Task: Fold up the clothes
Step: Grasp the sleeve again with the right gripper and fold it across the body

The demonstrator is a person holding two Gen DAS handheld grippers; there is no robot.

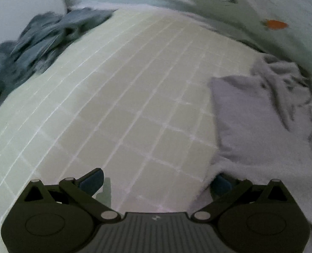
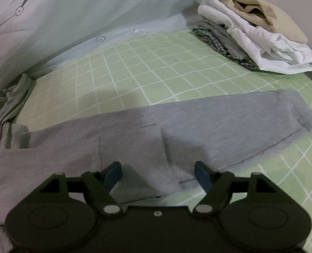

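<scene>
Both grippers stand released: the right gripper hovers over the grey trousers laid flat across the green checked sheet; the left gripper spreads above bare sheet. Beyond sits a folded stack.

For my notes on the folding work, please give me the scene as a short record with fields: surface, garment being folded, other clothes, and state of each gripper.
surface: green checked sheet on a bed
garment in work: grey sweatpants, laid flat across the sheet
folded stack: beige, white, grey and checked pieces, far right corner
unfolded pile: dark blue-grey clothes, far left edge
left gripper: open, one finger at the grey fabric's edge
right gripper: open above the sweatpants, nothing gripped
</scene>
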